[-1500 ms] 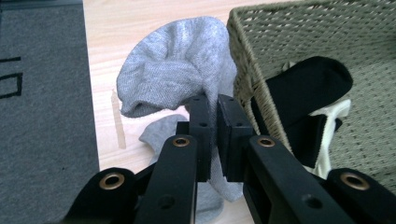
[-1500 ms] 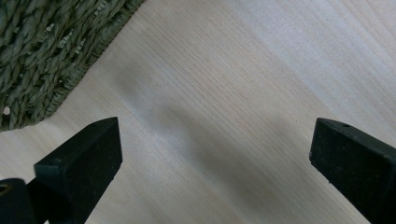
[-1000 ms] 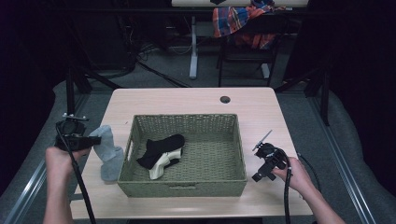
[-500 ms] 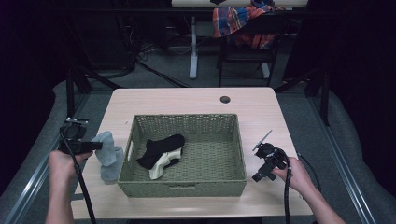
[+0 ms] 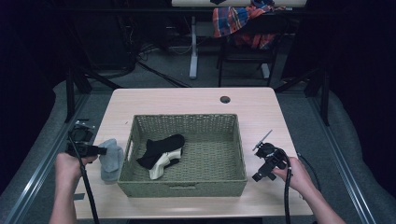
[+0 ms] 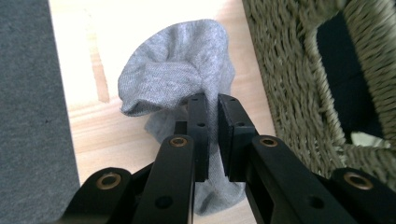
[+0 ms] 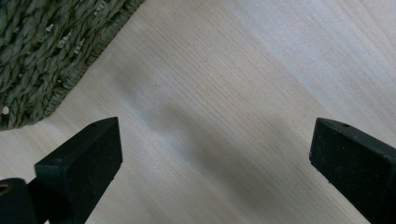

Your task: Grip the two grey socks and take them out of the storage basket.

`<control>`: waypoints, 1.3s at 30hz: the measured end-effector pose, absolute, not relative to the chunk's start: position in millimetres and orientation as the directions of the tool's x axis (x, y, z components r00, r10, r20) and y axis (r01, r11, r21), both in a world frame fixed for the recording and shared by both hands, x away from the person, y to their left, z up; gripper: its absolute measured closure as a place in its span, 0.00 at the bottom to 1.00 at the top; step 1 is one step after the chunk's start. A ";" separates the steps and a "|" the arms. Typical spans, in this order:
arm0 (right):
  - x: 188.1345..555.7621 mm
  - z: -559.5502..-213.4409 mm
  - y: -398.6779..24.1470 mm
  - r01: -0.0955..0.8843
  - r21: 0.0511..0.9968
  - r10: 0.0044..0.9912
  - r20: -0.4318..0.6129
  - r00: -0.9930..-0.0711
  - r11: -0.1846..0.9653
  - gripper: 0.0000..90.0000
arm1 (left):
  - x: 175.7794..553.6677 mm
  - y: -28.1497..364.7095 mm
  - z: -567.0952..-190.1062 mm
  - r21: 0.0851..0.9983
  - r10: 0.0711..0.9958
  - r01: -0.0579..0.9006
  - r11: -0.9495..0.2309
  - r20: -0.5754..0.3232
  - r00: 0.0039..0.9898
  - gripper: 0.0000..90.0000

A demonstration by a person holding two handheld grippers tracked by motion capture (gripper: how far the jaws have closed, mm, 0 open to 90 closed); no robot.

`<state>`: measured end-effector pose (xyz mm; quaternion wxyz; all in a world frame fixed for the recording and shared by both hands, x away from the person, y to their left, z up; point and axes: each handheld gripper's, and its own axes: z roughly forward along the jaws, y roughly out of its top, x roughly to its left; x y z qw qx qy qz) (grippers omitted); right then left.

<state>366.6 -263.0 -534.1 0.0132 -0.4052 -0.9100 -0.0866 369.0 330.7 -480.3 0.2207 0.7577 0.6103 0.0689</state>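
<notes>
While you hold the grey sock (image 5: 111, 158) in your left gripper (image 5: 103, 150), the high view puts it at the table's (image 5: 187, 100) left edge, just outside the left wall of the wicker basket (image 5: 187, 122), its lower part resting on the wood. A black-and-cream sock (image 5: 161, 151) lies inside the basket, toward its left side. Your right gripper (image 5: 264, 161) hovers over the bare strip between the basket's right wall and the table's right edge, near the front.

Along the left gripper view, the jaws stand nearly together, pinching a fold of the grey sock (image 6: 177, 79); the cuff bunches above the fingertips (image 6: 198, 105) and the rest hangs below onto the table (image 6: 121, 28). The basket wall (image 6: 289, 79) rises just right of the sock, and the table's edge drops off close on the other side. The pinch looks shallow, so a quick lift could let the fabric slide out; swinging low toward the basket could snag it on the weave or drag it off the edge.

From the right gripper view, the jaws stand wide apart with nothing between them, only bare table (image 7: 243, 93), and the basket's corner (image 7: 46, 51) sits at the upper left. That side gives you the freest room; the left strip is tight.
</notes>
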 end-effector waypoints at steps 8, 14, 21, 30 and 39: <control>366.6 -534.0 -263.0 0.740 0.150 0.735 0.094 -0.671 0.656 0.02 | 374.0 323.6 -490.8 0.396 0.953 0.902 -0.172 -0.164 0.254 0.90; 366.6 -534.0 -262.8 0.741 0.147 0.736 0.094 -0.670 0.655 0.02 | 376.9 319.3 -499.0 0.369 0.955 0.909 -0.193 -0.143 0.261 0.93; 366.5 -533.8 -262.7 0.740 0.145 0.735 0.096 -0.672 0.657 0.02 | 380.1 318.2 -512.9 0.317 0.959 0.926 -0.204 -0.125 0.254 0.95; 366.7 -533.6 -262.8 0.738 0.142 0.735 0.089 -0.673 0.659 0.02 | 382.8 323.6 -526.5 0.292 0.968 0.941 -0.169 -0.130 0.214 0.88; 366.5 -533.5 -263.1 0.738 0.147 0.734 0.095 -0.673 0.658 0.02 | 371.9 332.6 -506.8 0.385 0.978 0.917 -0.106 -0.124 0.165 0.43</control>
